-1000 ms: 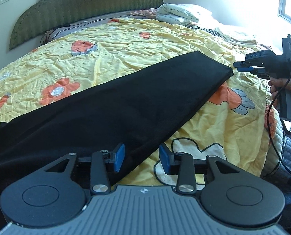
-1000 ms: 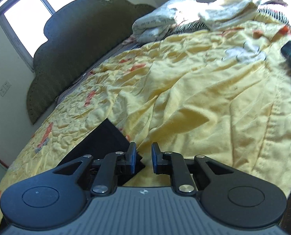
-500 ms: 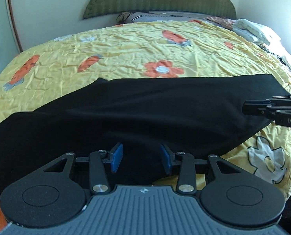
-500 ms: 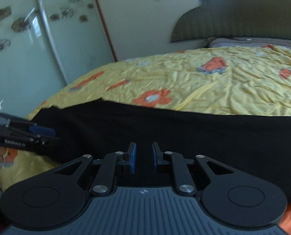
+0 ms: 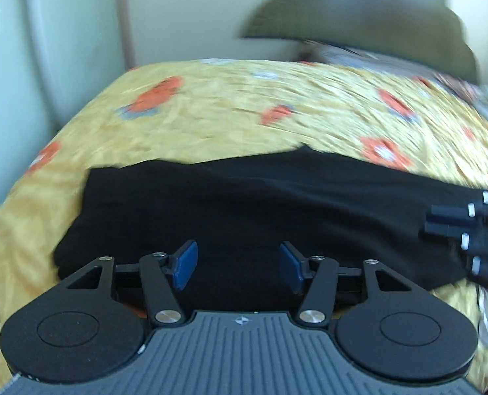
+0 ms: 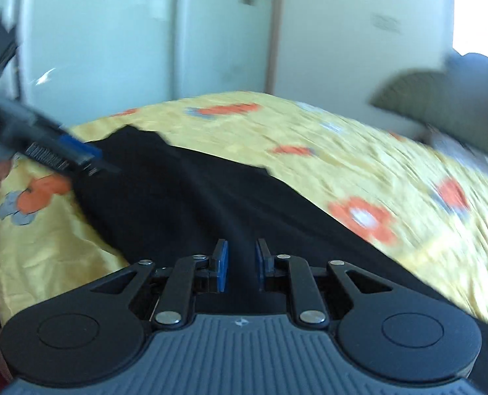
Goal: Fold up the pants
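Left wrist view: black pants just beyond gaping left tongs.

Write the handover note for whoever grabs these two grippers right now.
Left gripper: open, holding nothing, over the near edge of the black pants.
Right gripper: jaws narrowly apart with dark cloth showing between them; a grip cannot be confirmed.
Pants: stretched out long across the yellow flowered bedspread, one end near the bed's corner.
Done: pants laid out as a long strip.
Left: no crosswise fold is visible yet; grip an end, bring it over, smooth. Both views are motion-blurred, so recheck first.
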A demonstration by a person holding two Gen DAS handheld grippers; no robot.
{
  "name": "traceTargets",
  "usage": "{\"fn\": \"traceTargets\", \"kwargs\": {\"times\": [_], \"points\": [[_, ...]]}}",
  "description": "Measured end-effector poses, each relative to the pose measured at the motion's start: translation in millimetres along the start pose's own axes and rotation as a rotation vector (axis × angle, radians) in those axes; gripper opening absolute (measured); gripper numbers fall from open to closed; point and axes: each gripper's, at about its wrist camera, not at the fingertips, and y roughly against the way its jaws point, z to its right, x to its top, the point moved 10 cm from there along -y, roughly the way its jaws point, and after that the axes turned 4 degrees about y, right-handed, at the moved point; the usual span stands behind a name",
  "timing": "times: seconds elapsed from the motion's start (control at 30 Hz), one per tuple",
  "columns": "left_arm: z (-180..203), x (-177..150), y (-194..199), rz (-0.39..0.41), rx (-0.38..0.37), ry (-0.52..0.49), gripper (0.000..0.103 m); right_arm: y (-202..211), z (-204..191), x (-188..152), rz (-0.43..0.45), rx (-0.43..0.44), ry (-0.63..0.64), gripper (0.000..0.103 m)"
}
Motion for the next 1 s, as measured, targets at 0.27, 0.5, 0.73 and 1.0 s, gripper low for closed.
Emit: {"fn": "traceTargets", "kwargs": {"times": [0.27, 0.5, 0.73, 1.0], "points": [[-128.0, -6.8, -6.4, -0.104, 0.017, 0.571, 0.061, -55.0, -134.8, 64.5, 0.134, 0.092, 0.48, 0.046], [-144.1, -20.9, -24.6, -0.173, -0.103, 0.802, 0.064, -101.7, -192.0, 67.7, 0.086, 0.164, 0.638, 0.045], [-158.5, -19.2, -36.5, -0.107, -0.156, 0.988, 0.065, -125.9, -211.8, 58.6, 0.066, 0.096, 0.742, 0.039], [-163.7, -17.6, -27.1, 0.001, -0.088, 0.949, 0.016, -130.3, -213.1, 64.6, 0.099, 0.098, 0.647, 0.015]]}}
